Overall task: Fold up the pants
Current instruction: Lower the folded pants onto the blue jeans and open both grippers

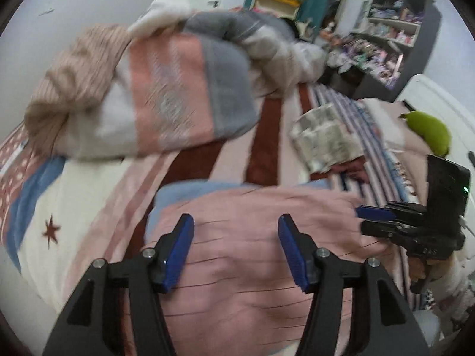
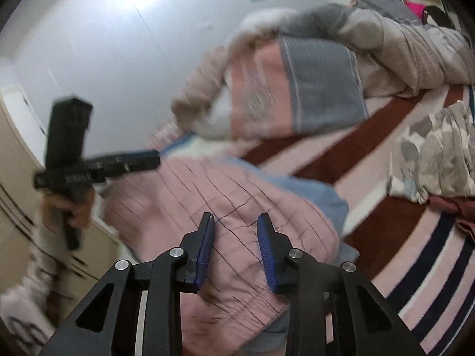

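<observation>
Lying limp and light on the bed [image 1: 267, 154], the pants [image 1: 243, 237] want hem-edge grips; both tongs [image 1: 236, 255] [image 2: 236, 250] hover released.

pink pants [image 2: 225, 207] on striped bed [image 2: 356, 178], right gripper [image 2: 236, 222] above

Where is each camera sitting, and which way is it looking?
Left wrist view: sits on the left gripper, looking down along its open jaws at the pink pants on the striped bed; the right gripper shows at the right edge.
Right wrist view: sits on the right gripper, looking down at the same pants; the left gripper and a hand show at left.
Shared: pants, bed, the piled quilt.
</observation>
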